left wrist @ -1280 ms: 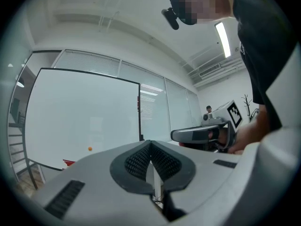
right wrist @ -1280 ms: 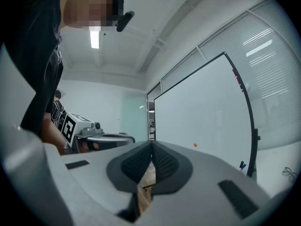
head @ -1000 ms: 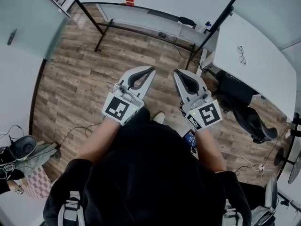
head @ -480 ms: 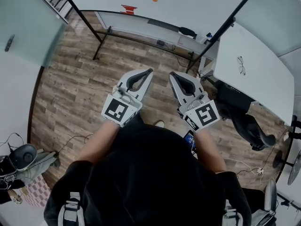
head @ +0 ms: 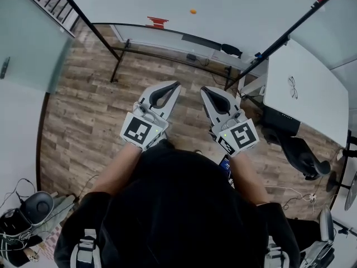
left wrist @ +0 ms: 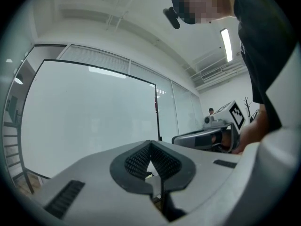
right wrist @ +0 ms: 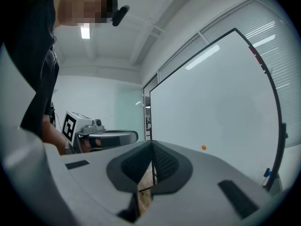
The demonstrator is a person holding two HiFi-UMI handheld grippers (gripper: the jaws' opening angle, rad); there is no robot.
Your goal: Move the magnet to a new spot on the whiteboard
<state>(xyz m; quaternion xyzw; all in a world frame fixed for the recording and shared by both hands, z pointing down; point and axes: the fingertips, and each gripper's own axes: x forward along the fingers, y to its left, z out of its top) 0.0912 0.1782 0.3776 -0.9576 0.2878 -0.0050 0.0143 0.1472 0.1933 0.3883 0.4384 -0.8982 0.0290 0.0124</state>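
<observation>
A small orange magnet (head: 192,11) sticks to the whiteboard (head: 234,4) at the top of the head view, well ahead of both grippers. The right gripper view shows the magnet (right wrist: 203,147) as an orange dot low on the whiteboard (right wrist: 211,102). My left gripper (head: 177,84) and right gripper (head: 204,89) hang side by side above the wooden floor, both pointing at the board. Both are shut with nothing in them. In their own views the left gripper (left wrist: 150,145) and right gripper (right wrist: 152,144) have pads pressed together.
The whiteboard's black stand legs (head: 114,66) reach out over the floor. A red item (head: 157,22) and a dark eraser (head: 232,49) lie on its tray. A white table (head: 312,88) with glasses (head: 293,85) and a black chair (head: 295,144) stand to the right.
The head view has shifted so that more of the whiteboard shows and the magnet sits lower and further right. Both grippers stay shut and side by side.
</observation>
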